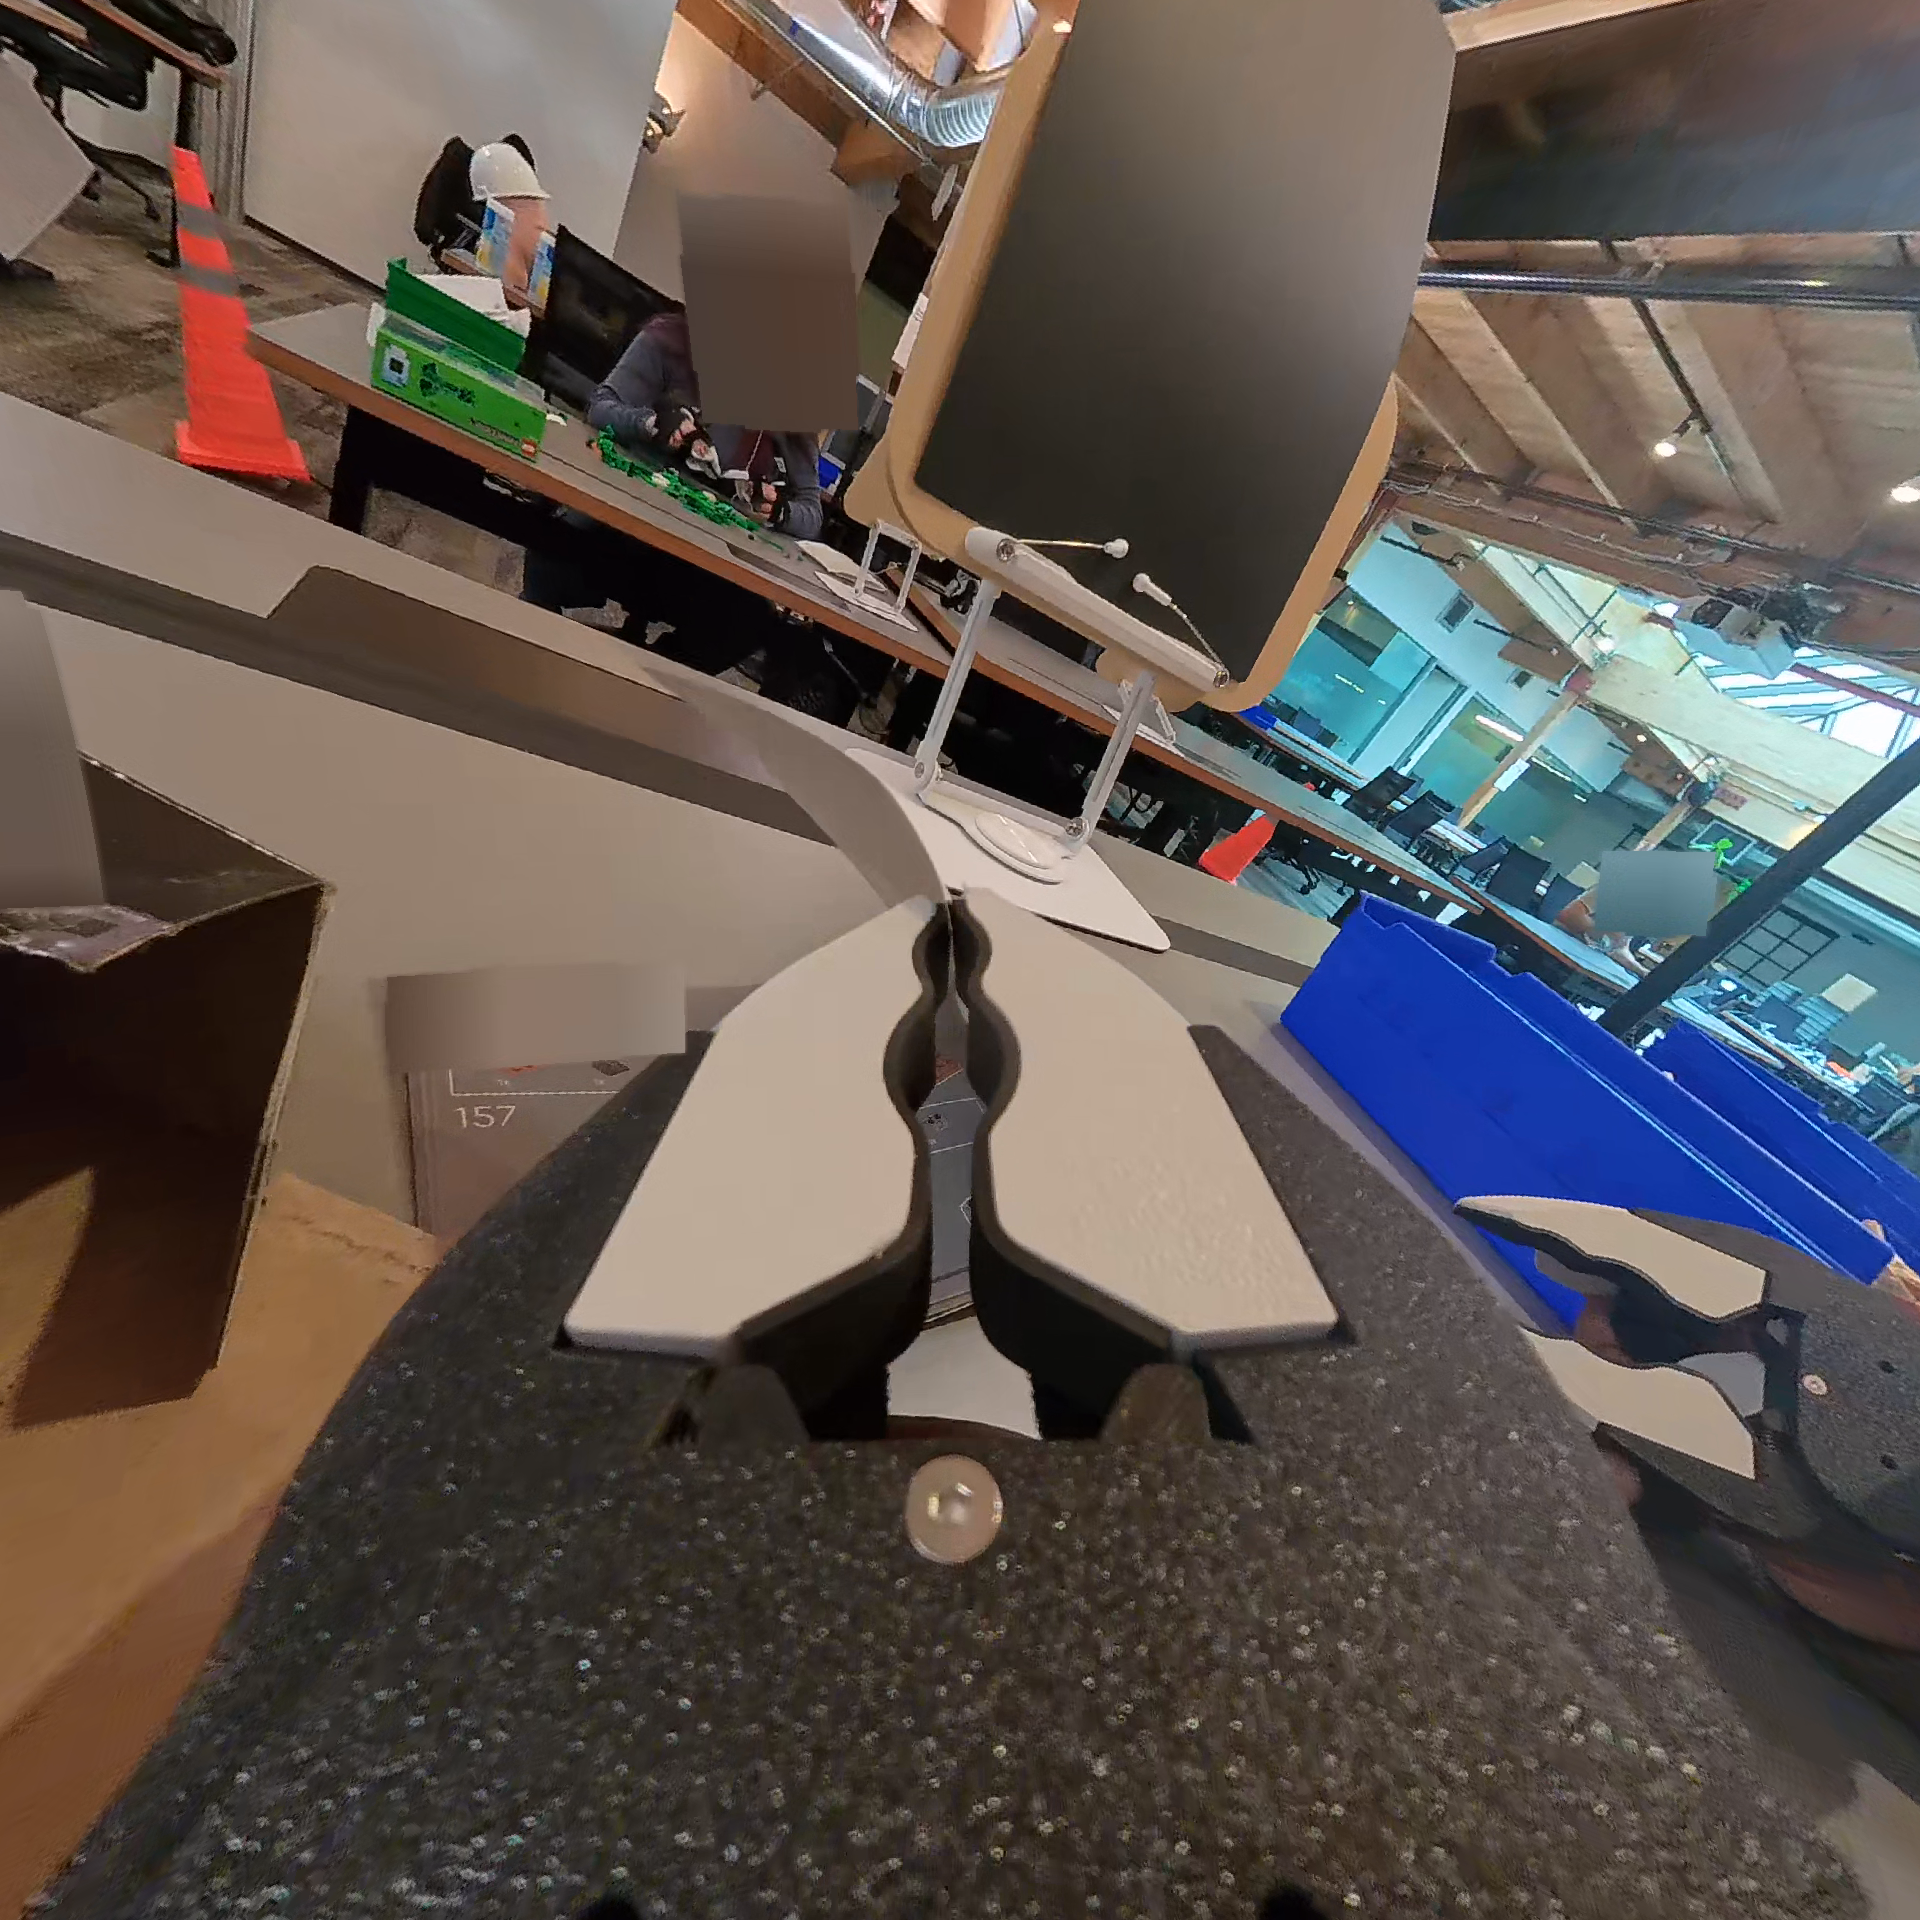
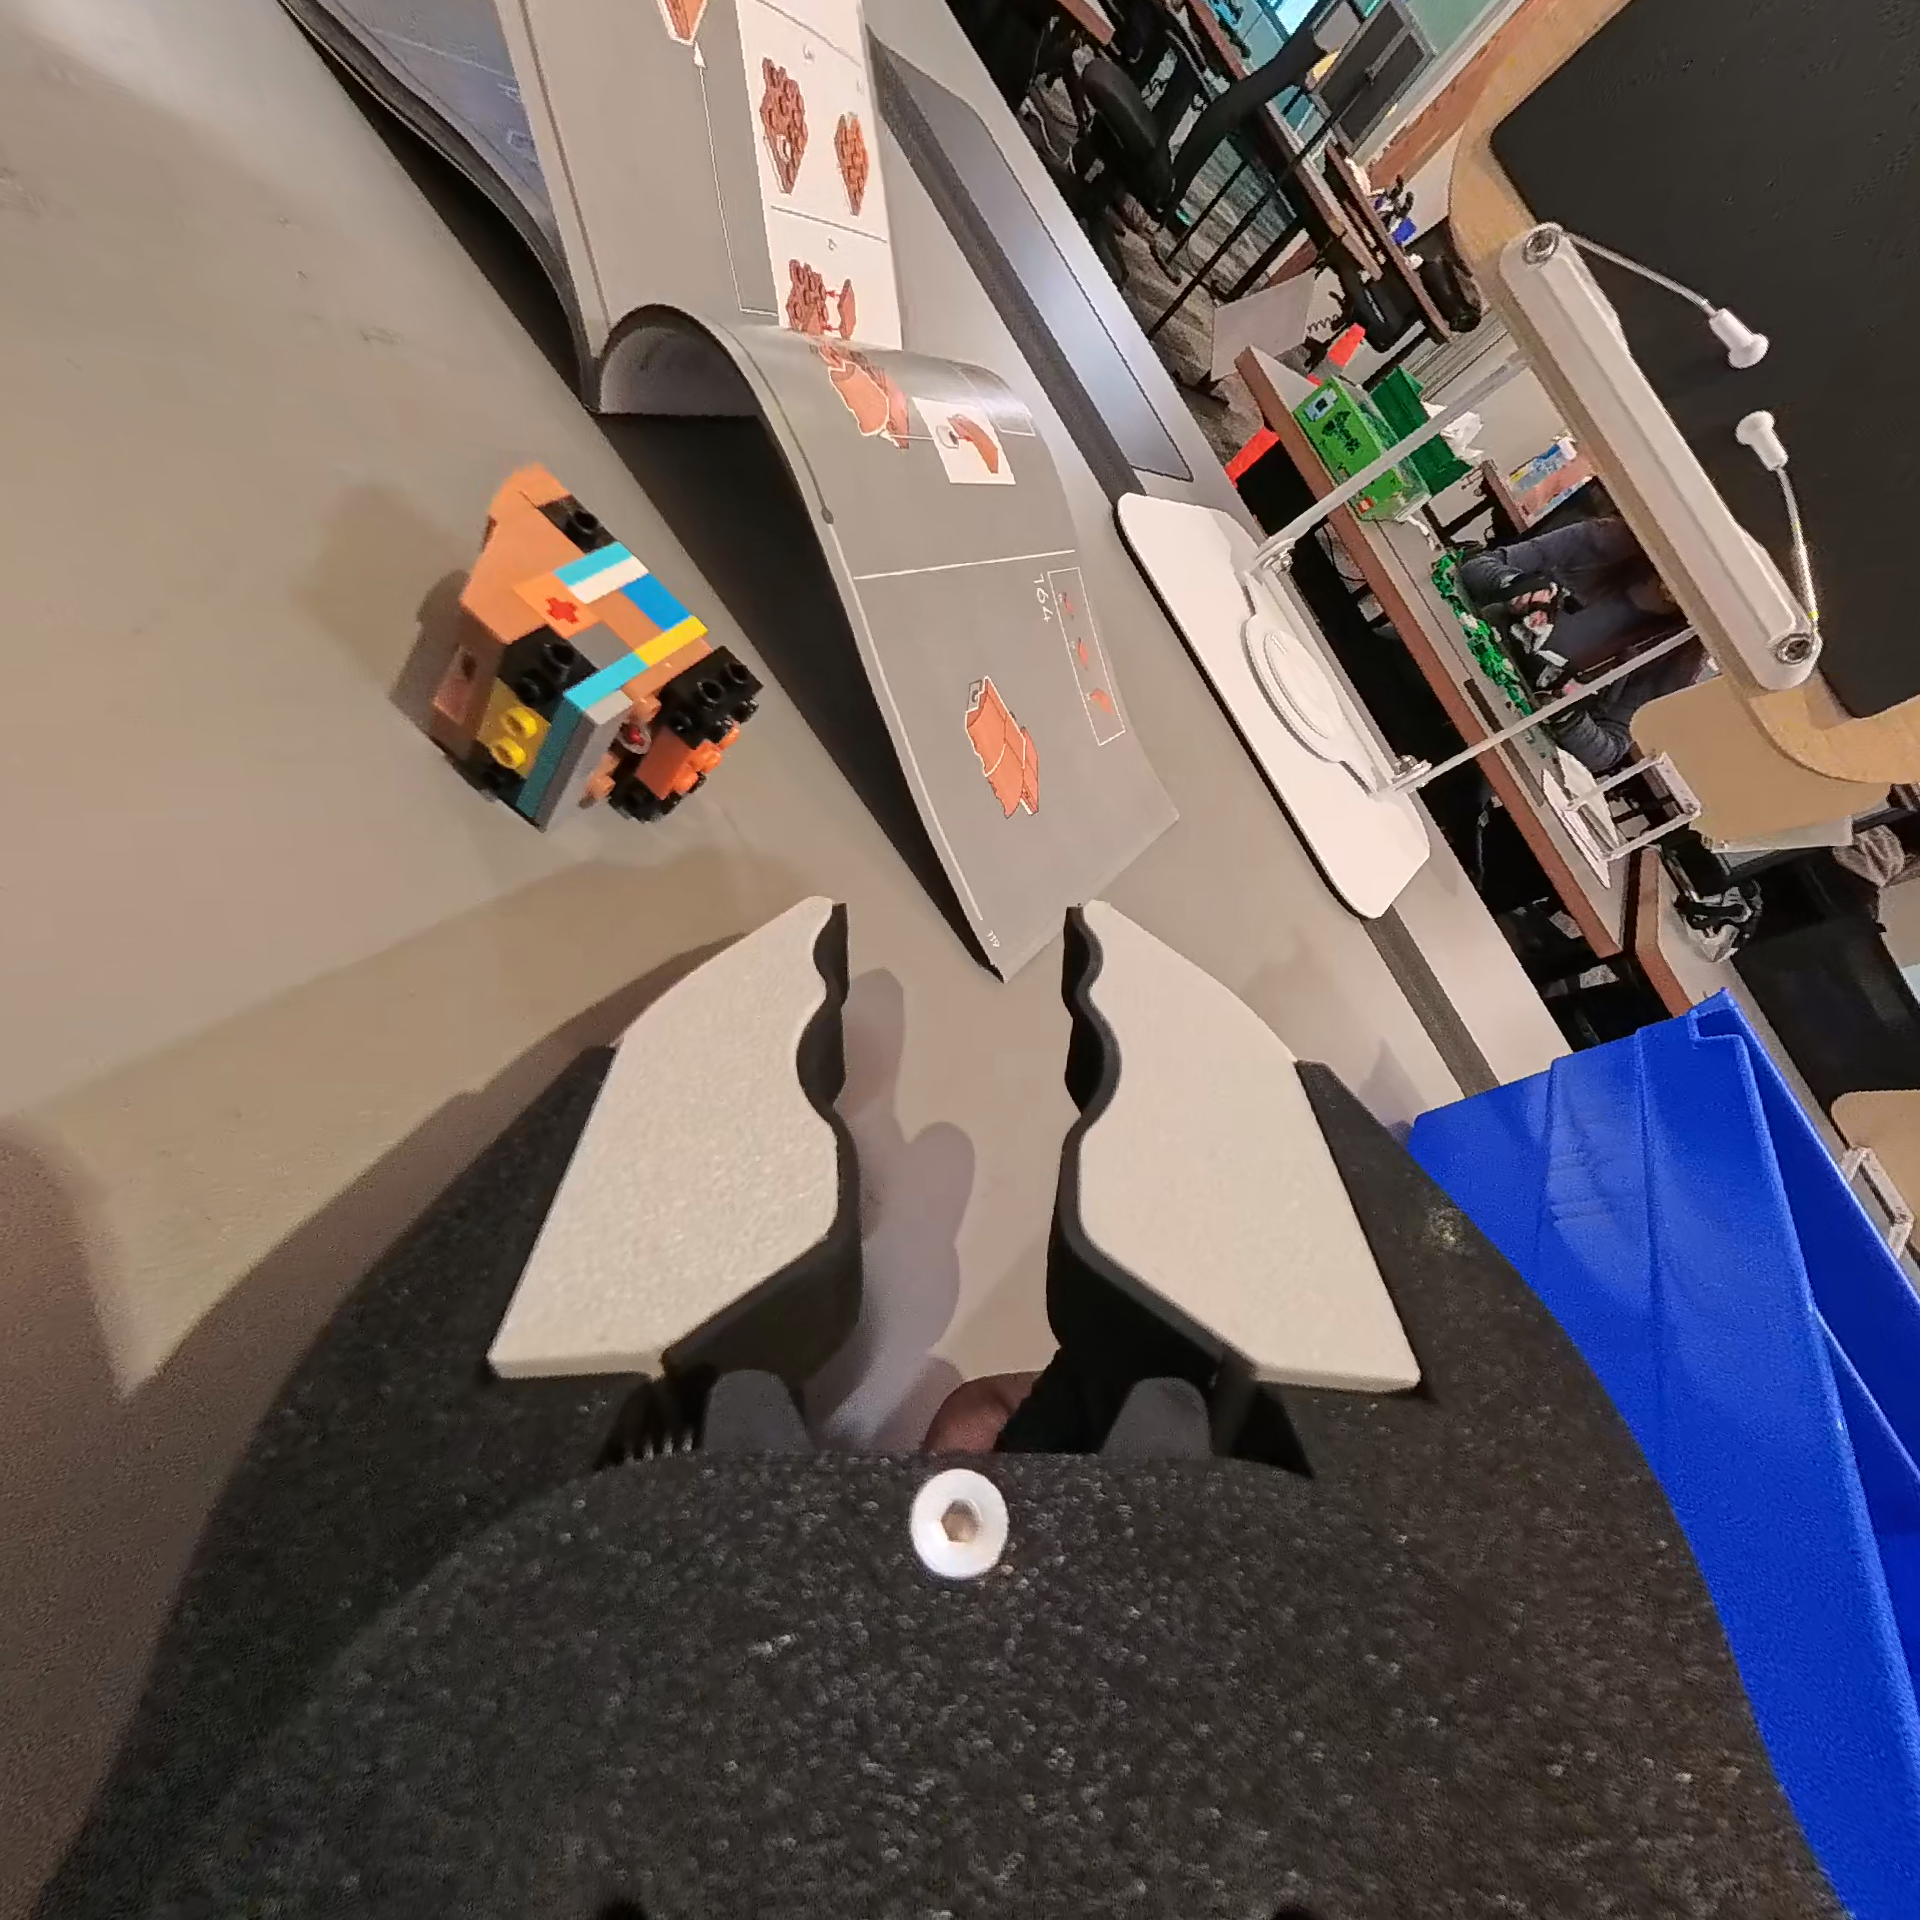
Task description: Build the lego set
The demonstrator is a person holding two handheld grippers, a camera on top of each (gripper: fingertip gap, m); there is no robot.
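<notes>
A grey tabletop fills the left of the right wrist view, with a blue plastic bin at lower right and a dark tablet on a white wire stand at upper right. An open grey instruction booklet lies across the top centre, one curled page arching up and down toward the frame's middle. In the left wrist view the left gripper sits dead centre, its grey jaws closed on the edge of that curled page, apparently mid page-turn. The right gripper hovers low over the table at centre frame, jaws spread moderately and empty, just short of the page's bottom corner. The small partly built orange, black, blue and yellow lego model stands untouched at centre left, beside the booklet. To turn the page cleanly, the left gripper likely needs to carry it in a smooth arc over the spine without tugging, while the right stays clear or pins the booklet flat; pulling hard risks tearing the paper or dragging the booklet into the model.
</notes>
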